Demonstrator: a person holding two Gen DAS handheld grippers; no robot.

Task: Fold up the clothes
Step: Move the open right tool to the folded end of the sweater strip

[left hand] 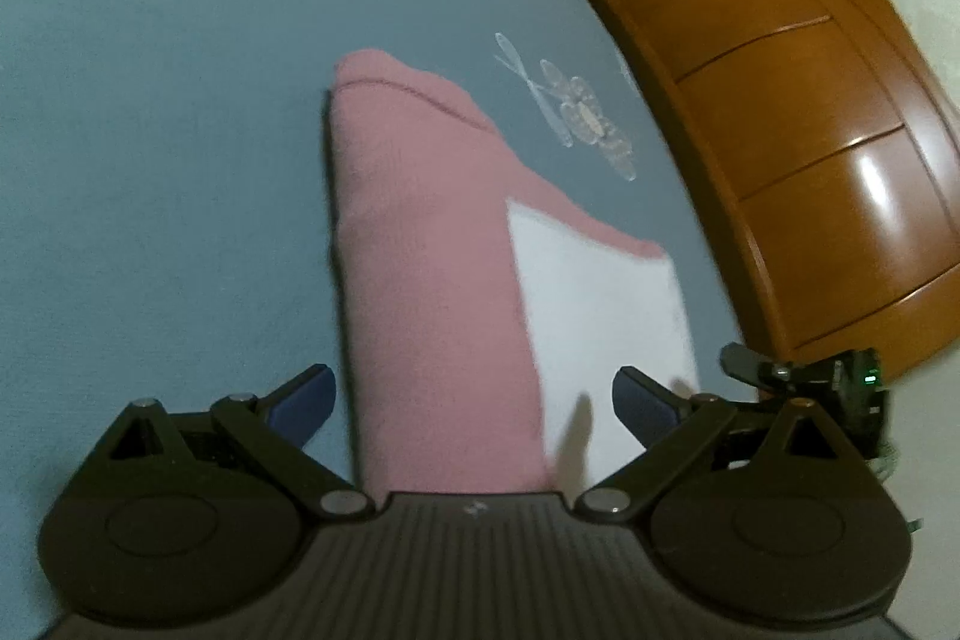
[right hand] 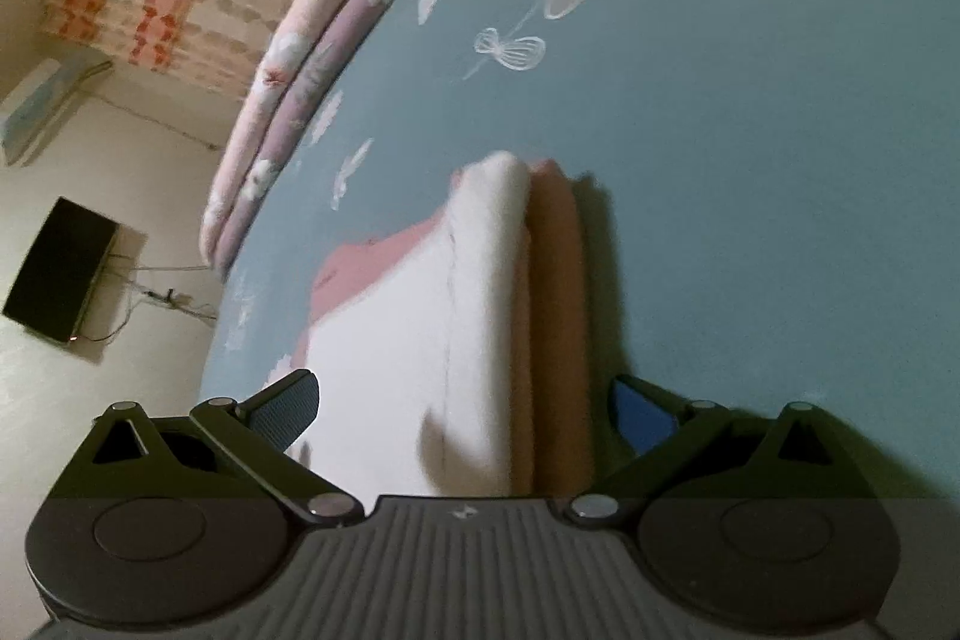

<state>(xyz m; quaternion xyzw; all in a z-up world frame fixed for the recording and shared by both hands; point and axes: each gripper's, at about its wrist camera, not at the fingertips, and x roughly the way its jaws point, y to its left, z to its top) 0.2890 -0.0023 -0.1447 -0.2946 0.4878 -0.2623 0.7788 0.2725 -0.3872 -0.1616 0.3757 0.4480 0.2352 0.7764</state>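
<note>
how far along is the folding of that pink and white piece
Mostly done, it seems: the pink and white garment lies on the blue bedspread as a compact folded stack with layered edges. In hand: nothing. The left claw and right claw are both open, straddling the stack. Left, if anything: a last fold or tidy. No other loose clothes show.

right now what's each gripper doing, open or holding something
Left gripper: open, holding nothing, poised over the pink and white garment.
Right gripper: open, holding nothing, over the same garment.
</note>
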